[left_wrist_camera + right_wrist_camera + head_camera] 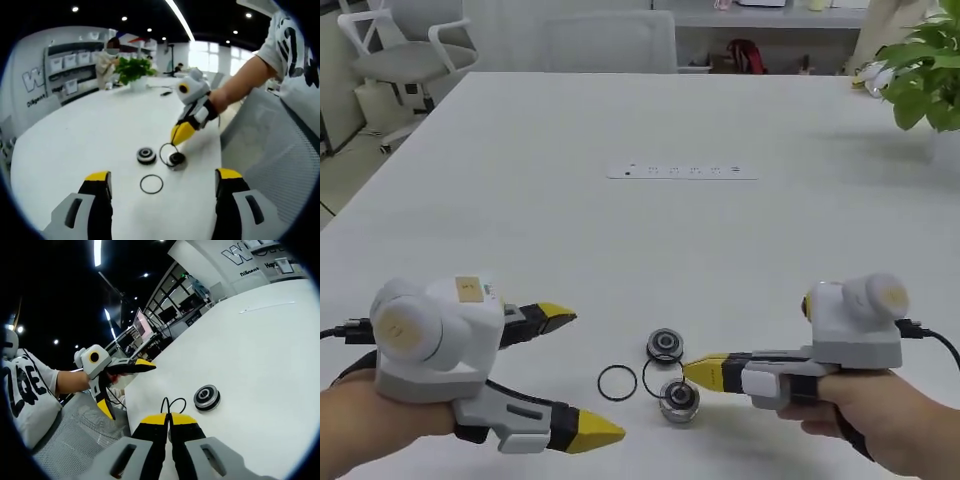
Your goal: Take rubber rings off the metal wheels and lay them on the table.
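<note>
pinching a thin black rubber ring [644, 377] beside the near wheel [678, 398], ur right tool [692, 371] sits clamped; left tool [592, 375] gapes wide.

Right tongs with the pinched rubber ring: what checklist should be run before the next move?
1. Right tongs shut on the pinched ring: ok.
2. Pinched ring fully clear of the near wheel: cannot tell, they overlap.
3. Left tongs open and apart from the parts: ok.
4. Loose ring lying flat on the table: ok.
5. Far wheel has a ring on it: cannot tell.
</note>
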